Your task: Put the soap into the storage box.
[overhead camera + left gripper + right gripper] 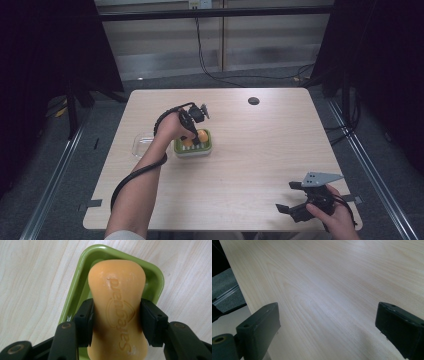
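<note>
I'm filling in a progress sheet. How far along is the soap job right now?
Done: the left tongs are shut on the waist of the orange soap bar. In hand: the bar sits over the green soap dish; whether it rests in it or is lifted, I cannot tell. Left: probably moving it, perhaps involving the clear lid beside the dish. The right tongs wait open over the table.

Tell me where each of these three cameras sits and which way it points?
High view: above the near table edge, looking forward and down; both forearms, left claw and right claw show.
Left gripper view: on the left claw, looking down past its black jaws at the orange soap.
Right gripper view: on the right claw, facing bare tabletop.
High and left views share the soap and green dish.
</note>
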### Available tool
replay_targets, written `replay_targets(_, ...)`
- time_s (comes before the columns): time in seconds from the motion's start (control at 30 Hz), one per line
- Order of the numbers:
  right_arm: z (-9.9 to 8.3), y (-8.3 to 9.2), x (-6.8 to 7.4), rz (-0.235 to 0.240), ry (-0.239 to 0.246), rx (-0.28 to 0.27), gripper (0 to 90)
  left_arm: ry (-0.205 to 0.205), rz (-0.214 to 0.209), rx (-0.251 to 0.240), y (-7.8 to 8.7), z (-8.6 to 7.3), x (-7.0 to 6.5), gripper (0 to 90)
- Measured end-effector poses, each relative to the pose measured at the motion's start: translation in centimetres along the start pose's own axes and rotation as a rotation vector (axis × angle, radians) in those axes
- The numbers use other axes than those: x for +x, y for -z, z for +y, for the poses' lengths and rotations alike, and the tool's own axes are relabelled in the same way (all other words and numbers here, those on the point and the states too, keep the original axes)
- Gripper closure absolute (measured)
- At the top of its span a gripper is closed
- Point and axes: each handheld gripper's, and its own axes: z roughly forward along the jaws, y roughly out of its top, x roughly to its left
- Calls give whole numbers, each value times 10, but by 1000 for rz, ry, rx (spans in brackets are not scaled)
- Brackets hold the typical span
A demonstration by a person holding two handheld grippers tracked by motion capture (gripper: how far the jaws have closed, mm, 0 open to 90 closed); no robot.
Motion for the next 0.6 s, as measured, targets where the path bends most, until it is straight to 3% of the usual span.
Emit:
replay_targets(0.33, 0, -1, 0, 2, 1, 1, 53, 12, 5, -15, -4, -2, 1, 491)
replay_targets(0.43, 0, -1, 0, 2, 0, 0, 53, -15, 9, 4, -4, -1, 3, 491)
replay_targets(0.5, 0, -1, 0, 2, 1, 1, 53, 5, 8, -8, -6, -2, 2, 491)
replay_targets(0.57, 0, -2, 0, 1, 0, 1, 53, -13, 11, 1, -6, -2, 3, 491)
replay_targets(0.6, 0, -2, 1, 1, 0, 0, 53, 1, 11, -10, -8, -2, 2, 491)
